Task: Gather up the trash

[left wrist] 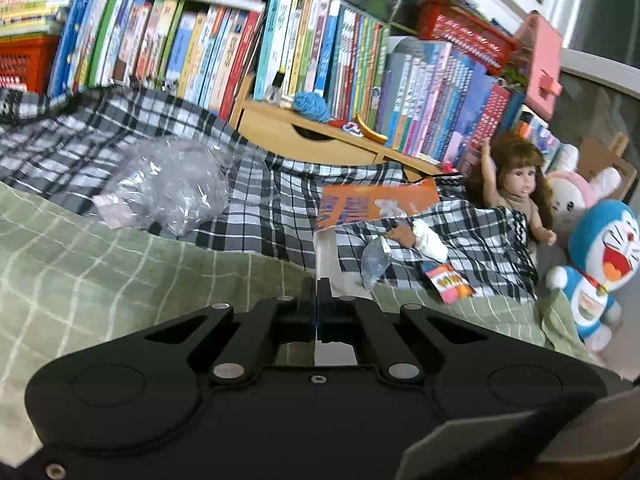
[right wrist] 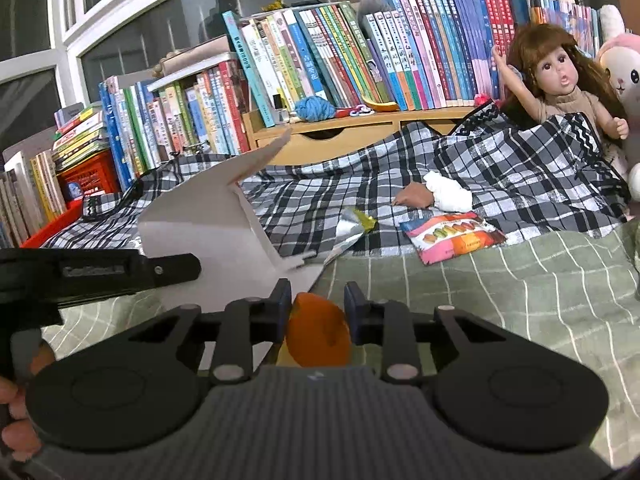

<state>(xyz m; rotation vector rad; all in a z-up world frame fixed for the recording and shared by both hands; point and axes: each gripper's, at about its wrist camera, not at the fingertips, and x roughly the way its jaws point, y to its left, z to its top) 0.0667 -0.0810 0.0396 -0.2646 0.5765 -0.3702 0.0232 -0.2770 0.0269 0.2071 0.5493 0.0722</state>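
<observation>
My left gripper (left wrist: 320, 292) is shut on the edge of a white cardboard box (left wrist: 326, 256), whose orange printed flap (left wrist: 372, 204) stands up ahead. In the right wrist view the open box (right wrist: 208, 216) sits at the left, with the left gripper (right wrist: 192, 267) clamped on its near wall. My right gripper (right wrist: 316, 304) is shut on an orange scrap (right wrist: 316, 332), just right of the box. On the bed ahead lie a macaron snack packet (right wrist: 452, 236), a foil wrapper (right wrist: 354, 224), a crumpled white tissue (right wrist: 448, 192) and a clear plastic wrapper (left wrist: 376, 260).
A plaid blanket (right wrist: 500, 168) lies over a green checked sheet (right wrist: 500, 292). A clear plastic bag (left wrist: 176, 184) rests on the blanket at the left. A doll (right wrist: 560, 88), plush toys (left wrist: 600, 260), a wooden drawer shelf (right wrist: 360, 128) and rows of books (right wrist: 320, 48) line the back.
</observation>
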